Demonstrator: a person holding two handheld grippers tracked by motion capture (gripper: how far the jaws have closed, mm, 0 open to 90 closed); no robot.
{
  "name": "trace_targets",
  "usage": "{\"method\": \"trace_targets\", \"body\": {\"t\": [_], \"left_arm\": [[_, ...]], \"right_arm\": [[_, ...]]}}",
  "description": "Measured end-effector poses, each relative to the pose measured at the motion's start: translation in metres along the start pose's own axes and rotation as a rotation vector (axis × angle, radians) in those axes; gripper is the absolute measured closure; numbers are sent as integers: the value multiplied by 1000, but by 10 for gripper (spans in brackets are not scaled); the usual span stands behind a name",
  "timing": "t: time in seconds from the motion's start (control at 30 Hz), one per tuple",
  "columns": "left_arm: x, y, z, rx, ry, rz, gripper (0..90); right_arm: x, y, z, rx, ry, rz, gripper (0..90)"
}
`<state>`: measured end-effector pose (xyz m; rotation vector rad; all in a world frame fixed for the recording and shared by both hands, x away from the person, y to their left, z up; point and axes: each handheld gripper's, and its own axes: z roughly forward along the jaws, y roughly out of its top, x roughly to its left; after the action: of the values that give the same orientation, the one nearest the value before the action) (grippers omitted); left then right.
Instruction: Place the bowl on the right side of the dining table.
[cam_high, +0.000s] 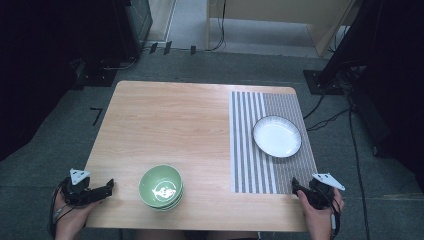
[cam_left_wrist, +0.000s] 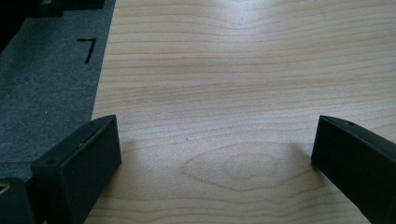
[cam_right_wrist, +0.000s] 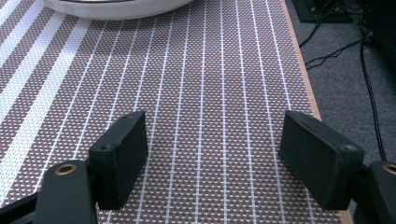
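Right gripper view: plate (cam_right_wrist: 116, 8) cut off.

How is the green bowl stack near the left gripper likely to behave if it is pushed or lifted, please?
The green bowl stack looks glazed, so probably slippery and breakable. Several rims show nested, so a sideways push might shift the upper bowl. Its low, wide shape should resist tipping.

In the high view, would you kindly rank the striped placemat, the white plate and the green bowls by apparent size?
1. Striped placemat, clearly largest.
2. White plate.
3. Green bowls, a stack; only slightly smaller than the plate, and nearer the camera, so this order is unsure.
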<state>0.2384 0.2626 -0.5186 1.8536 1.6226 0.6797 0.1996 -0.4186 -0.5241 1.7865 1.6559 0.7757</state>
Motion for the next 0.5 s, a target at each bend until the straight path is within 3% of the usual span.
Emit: {"method": "trace_targets", "body": {"t": [0.2,0.4,0.5], "left_arm": [[0,5,-3,15,14,-16,56],[-2,20,-18,-54,-37,-56,57],[-7,26,-25,-74,-62,-52,57]], "right_arm": [[0,0,0,0,2,-2,230],[-1,0,0,0,3,-5,227],[-1,0,0,1,3,-6,227]]}}
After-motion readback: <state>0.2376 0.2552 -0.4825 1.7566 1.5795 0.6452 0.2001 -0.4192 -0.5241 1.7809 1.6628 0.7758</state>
